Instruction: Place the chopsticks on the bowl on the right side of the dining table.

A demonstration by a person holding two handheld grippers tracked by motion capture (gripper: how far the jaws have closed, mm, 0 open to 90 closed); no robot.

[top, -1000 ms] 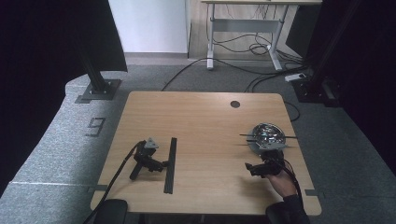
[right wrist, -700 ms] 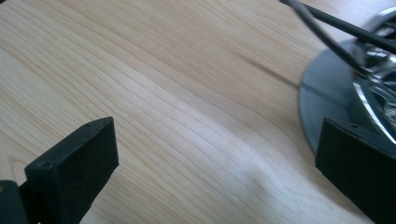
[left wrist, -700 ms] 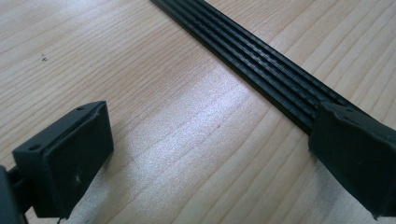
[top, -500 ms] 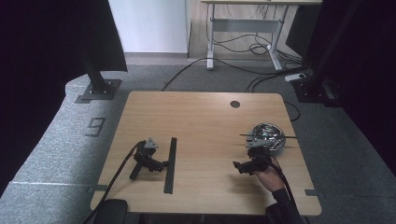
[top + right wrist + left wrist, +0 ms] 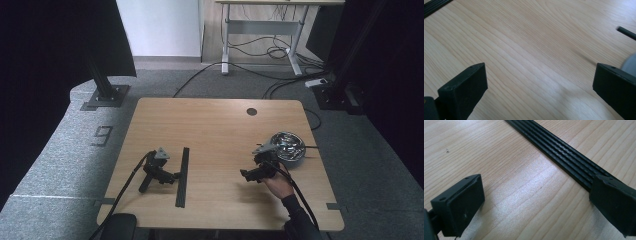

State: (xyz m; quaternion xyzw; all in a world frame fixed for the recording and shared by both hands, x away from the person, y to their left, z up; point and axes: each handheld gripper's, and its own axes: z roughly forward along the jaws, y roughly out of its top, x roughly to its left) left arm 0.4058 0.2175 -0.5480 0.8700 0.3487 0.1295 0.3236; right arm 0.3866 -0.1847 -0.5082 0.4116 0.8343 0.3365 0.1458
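A long black ribbed strip (image 5: 182,176) lies on the wooden table (image 5: 215,125), left of centre. My left gripper (image 5: 172,176) rests on the table beside it with no hand on it. Its jaws stand wide open (image 5: 536,207); the right one sits over the strip (image 5: 564,155). A hand (image 5: 278,186) holds my right gripper (image 5: 246,174) just left of a shiny metal bowl (image 5: 288,146). That gripper (image 5: 539,87) is open, with bare wood between its jaws.
Thin black sticks (image 5: 310,147) lie across the bowl; one stick end (image 5: 626,32) and the bowl's grey edge (image 5: 631,64) show in the right gripper view. A round cable hole (image 5: 251,111) sits near the table's far edge. Cables trail off the near edge.
My right gripper has moved left, away from the bowl, and now points toward the table's middle. The left gripper and the strip have stayed still.
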